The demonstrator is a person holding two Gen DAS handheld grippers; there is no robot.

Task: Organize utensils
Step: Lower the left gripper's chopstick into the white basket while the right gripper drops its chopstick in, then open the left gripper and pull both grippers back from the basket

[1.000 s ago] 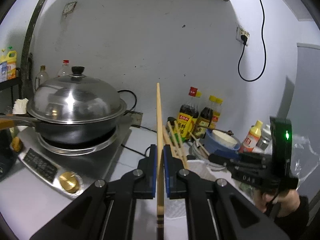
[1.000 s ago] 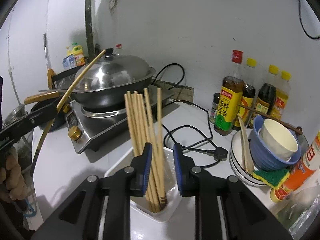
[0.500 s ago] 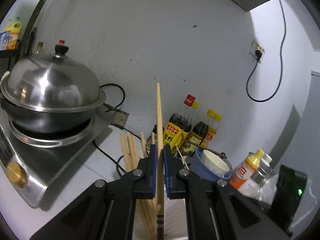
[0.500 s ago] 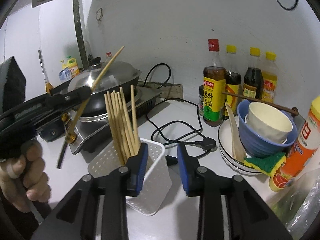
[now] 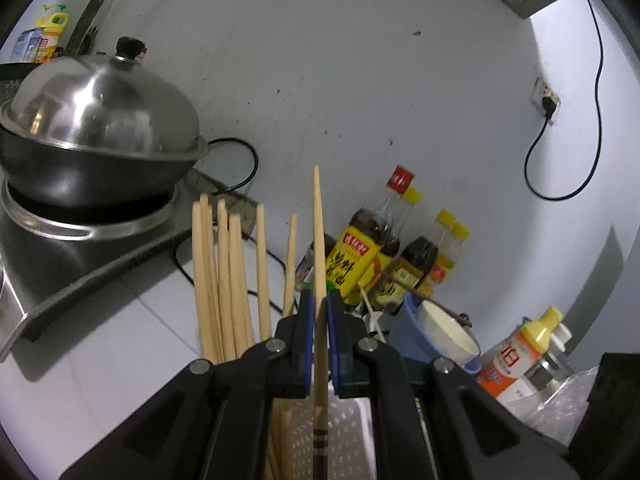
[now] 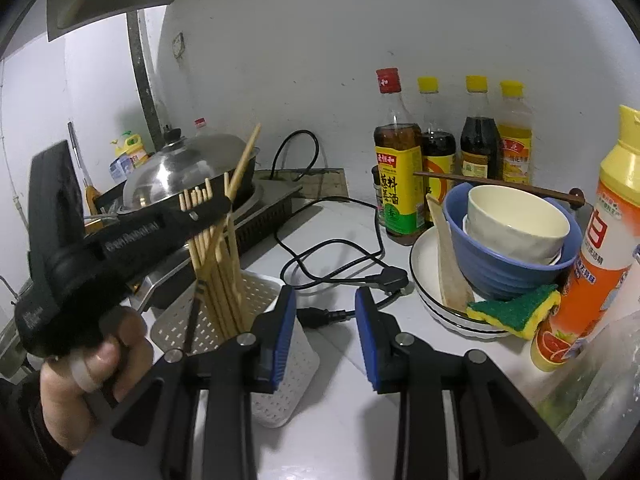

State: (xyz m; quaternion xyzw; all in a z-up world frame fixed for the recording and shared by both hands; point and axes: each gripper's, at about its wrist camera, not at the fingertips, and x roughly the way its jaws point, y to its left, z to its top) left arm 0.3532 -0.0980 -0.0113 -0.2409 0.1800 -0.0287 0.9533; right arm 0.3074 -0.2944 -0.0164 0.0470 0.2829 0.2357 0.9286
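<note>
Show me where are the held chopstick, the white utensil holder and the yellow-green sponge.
held chopstick [image 5: 318, 240], left wrist view, on its bare shaft above the pads
white utensil holder [image 6: 262, 288], right wrist view, on its perforated inner wall
yellow-green sponge [image 6: 514, 312], right wrist view, on its green top

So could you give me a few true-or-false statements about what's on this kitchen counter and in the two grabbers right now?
1. The left gripper pinches a single chopstick. True.
2. The right gripper also holds a chopstick. False: nothing is between its fingers, which have just been opening.
3. The white basket already holds several chopsticks standing upright. True.
4. The wok has no lid. False: a shiny metal lid covers it.
5. A yellow and green sponge rests on the edge of the plate of stacked bowls. True.
</note>
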